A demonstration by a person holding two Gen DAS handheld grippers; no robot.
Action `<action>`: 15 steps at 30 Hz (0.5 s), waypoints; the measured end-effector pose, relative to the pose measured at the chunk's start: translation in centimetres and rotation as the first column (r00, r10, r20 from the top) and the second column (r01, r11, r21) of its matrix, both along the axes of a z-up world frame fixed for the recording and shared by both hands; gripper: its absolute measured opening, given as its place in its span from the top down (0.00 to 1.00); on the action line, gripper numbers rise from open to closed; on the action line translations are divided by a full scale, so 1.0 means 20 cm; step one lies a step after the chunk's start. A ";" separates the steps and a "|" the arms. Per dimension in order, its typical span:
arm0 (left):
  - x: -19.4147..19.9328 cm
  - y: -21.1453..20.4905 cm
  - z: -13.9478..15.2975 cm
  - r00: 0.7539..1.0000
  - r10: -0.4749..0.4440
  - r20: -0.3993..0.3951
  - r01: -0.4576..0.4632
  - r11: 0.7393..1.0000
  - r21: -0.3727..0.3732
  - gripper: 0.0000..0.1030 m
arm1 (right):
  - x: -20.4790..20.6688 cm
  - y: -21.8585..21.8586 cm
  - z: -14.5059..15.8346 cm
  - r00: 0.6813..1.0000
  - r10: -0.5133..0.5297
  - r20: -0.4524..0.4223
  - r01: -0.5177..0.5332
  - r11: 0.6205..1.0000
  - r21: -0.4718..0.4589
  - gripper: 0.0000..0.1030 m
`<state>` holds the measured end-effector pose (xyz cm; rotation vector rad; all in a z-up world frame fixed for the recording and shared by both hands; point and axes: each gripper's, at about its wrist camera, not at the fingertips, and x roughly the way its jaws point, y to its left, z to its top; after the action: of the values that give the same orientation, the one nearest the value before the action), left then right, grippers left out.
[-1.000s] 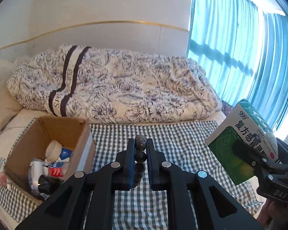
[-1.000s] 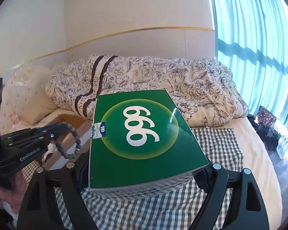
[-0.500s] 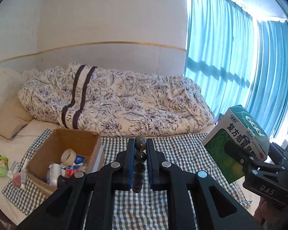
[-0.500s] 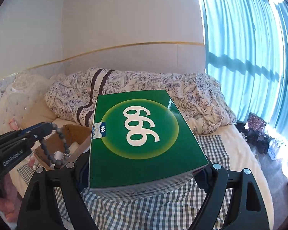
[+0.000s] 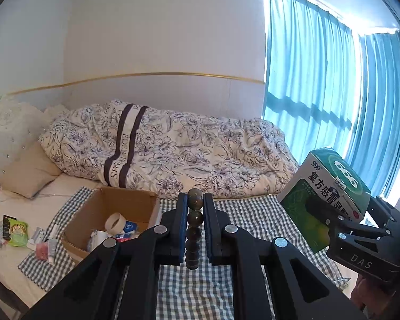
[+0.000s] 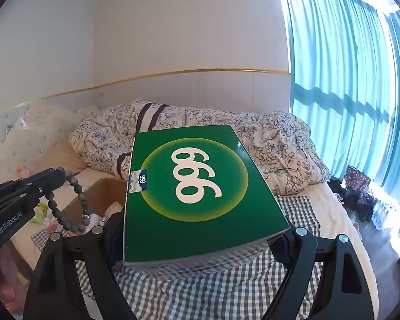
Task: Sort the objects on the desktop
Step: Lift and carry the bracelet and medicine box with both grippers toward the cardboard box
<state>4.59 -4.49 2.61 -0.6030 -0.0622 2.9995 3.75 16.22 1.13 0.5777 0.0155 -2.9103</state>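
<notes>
My left gripper (image 5: 195, 203) is shut on a dark bead bracelet (image 5: 194, 220), which hangs in a loop (image 6: 66, 208) from its tips in the right wrist view. My right gripper (image 6: 200, 229) is shut on a green 999 medicine box (image 6: 197, 189), held high above the checked cloth; the same box (image 5: 325, 197) shows at the right of the left wrist view. An open cardboard box (image 5: 112, 216) holding a tape roll and small packages sits on the bed, below and left of both grippers.
A checked cloth (image 5: 242, 213) covers the mattress. A floral duvet (image 5: 173, 149) is heaped along the wall, with a pillow (image 5: 29, 173) to its left. Small packets (image 5: 16, 229) lie left of the cardboard box. Blue curtains (image 5: 333, 106) hang at the right.
Both grippers have risen and pulled back from the bed, so the cardboard box looks smaller and farther. Each grip is unchanged.
</notes>
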 end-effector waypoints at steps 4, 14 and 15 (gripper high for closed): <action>0.03 -0.06 0.02 1.000 0.013 -0.012 -0.013 1.000 0.006 0.89 | 0.00 -0.05 0.03 1.000 0.006 -0.007 -0.006 1.000 0.003 0.18; 0.05 -0.28 0.09 0.997 0.068 -0.037 -0.068 0.998 0.008 0.89 | -0.03 -0.29 0.11 0.998 0.054 -0.034 -0.054 0.998 0.018 0.18; 0.05 -0.30 0.09 0.997 0.073 -0.039 -0.073 0.997 0.007 0.89 | -0.04 -0.32 0.12 0.998 0.060 -0.037 -0.060 0.998 0.020 0.18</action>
<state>5.55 -10.53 4.47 -0.5524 -0.0927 3.0792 2.97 9.74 3.44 0.5169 0.0638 -2.8652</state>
